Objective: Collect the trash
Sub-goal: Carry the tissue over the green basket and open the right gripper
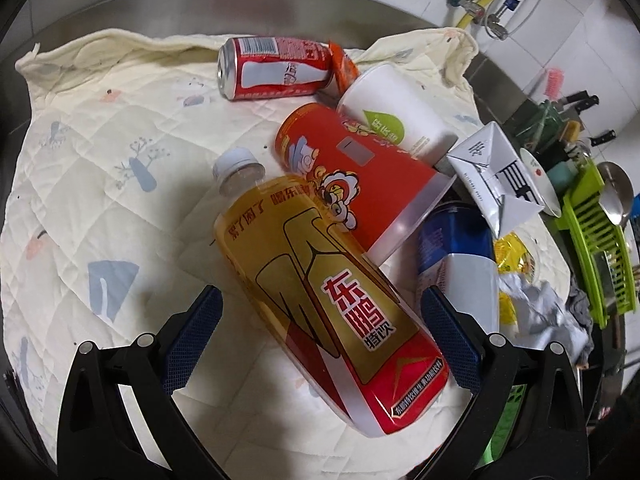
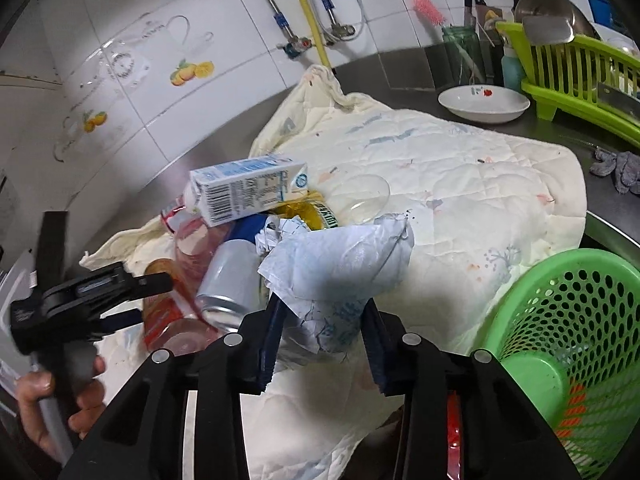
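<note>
My left gripper (image 1: 322, 336) is open and straddles a yellow and red drink bottle (image 1: 320, 280) that lies on the quilted cloth (image 1: 100, 160); its pads stand clear of the bottle. Behind the bottle lie a red cup (image 1: 360, 176), a white paper cup (image 1: 392, 112), a red cola can (image 1: 276, 68) and a white carton (image 1: 496, 168). My right gripper (image 2: 322, 312) is shut on a crumpled wad of white paper (image 2: 340, 260), raised above the cloth. A green mesh basket (image 2: 560, 340) stands just to its right. At the left, a hand holds the left gripper (image 2: 120, 292).
A milk carton (image 2: 248, 192), a silver can (image 2: 228, 280) and a clear lid (image 2: 368, 196) lie in the pile. At the back right of the steel counter are a white bowl (image 2: 484, 104), a green dish rack (image 2: 580, 72) and a grey rag (image 2: 618, 168).
</note>
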`<action>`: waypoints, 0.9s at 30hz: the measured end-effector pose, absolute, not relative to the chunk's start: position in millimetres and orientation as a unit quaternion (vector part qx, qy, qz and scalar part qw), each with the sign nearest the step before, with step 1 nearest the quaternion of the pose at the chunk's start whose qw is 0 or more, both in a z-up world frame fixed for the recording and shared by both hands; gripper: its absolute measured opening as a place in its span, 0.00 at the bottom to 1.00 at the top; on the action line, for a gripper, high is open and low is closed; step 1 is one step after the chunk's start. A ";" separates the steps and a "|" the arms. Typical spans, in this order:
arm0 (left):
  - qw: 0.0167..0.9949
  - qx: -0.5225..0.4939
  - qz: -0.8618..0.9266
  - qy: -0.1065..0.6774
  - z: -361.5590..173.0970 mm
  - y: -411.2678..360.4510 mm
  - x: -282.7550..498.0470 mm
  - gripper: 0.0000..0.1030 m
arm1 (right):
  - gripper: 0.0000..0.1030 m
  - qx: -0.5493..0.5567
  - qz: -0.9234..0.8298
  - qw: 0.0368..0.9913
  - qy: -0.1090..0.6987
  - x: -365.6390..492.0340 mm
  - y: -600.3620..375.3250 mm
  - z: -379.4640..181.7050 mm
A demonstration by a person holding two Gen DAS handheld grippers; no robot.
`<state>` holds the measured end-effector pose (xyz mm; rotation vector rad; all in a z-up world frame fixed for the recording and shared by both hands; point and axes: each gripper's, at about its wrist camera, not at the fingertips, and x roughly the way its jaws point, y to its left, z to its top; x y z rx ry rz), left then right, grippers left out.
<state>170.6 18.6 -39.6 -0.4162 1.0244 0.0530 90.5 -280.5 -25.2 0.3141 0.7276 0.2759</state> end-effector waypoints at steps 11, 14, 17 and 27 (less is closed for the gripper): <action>0.841 -0.220 0.009 0.495 -51.6 18.1 176.4 0.84 | 0.35 0.125 0.109 0.925 0.343 45.7 -310.5 -19.7; 0.846 -0.216 0.000 0.488 -49.3 20.0 171.1 0.79 | 0.35 0.122 0.081 0.926 0.348 37.5 -329.1 -23.8; 0.849 -0.214 -0.010 0.482 -47.7 23.2 166.5 0.74 | 0.35 0.123 0.050 0.924 0.358 33.1 -350.3 -33.6; 0.855 -0.178 -0.048 0.484 -41.5 28.8 151.3 0.69 | 0.35 0.117 -0.050 0.906 0.404 31.0 -411.5 -75.8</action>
